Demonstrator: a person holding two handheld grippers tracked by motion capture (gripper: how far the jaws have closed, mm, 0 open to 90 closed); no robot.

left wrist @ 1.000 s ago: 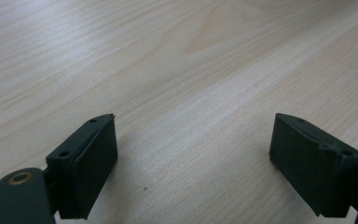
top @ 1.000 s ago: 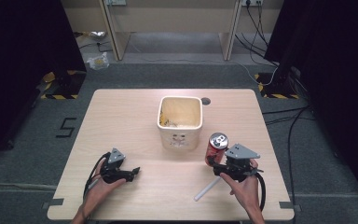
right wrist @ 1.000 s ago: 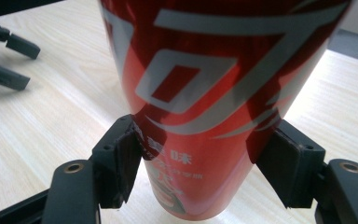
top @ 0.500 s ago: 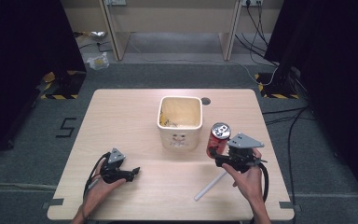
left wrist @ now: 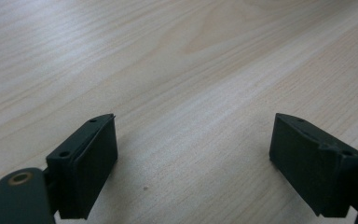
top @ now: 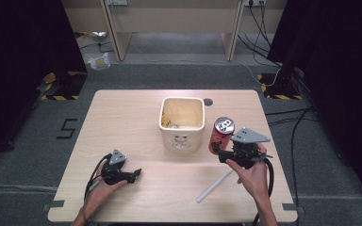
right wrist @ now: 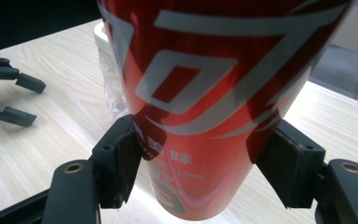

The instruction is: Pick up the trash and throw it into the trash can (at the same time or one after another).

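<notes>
Two grippers: one in each of the person's hands, low over the wooden table point(top: 122, 117).
Right gripper point(top: 219, 153): its two black jaws are clamped on the red can point(top: 222, 135) — one pad pressing each side of the lower body, seen close up in the right gripper view.
Red can, place: between the right fingers, tilted, its silver top toward the camera above; its base looks lifted off the table, though I cannot tell for sure.
Cream bin point(top: 182, 123): just beyond the right fingers and to their left, close beside the can; open top, some scraps inside, a small face printed on the near wall.
White stick point(top: 214, 186): lying flat on the table below the right fingers, near the right hand point(top: 253, 176).
Left gripper point(top: 137, 173): jaws spread wide apart with nothing between them — bare wood grain in the gap in the left gripper view point(left wrist: 193, 154).
Left gripper, place: well apart from the can and the bin, fingers pointing toward the table's middle.
Left hand point(top: 101, 188): wrapped round the gripper's rear, cable looping beside it.
</notes>
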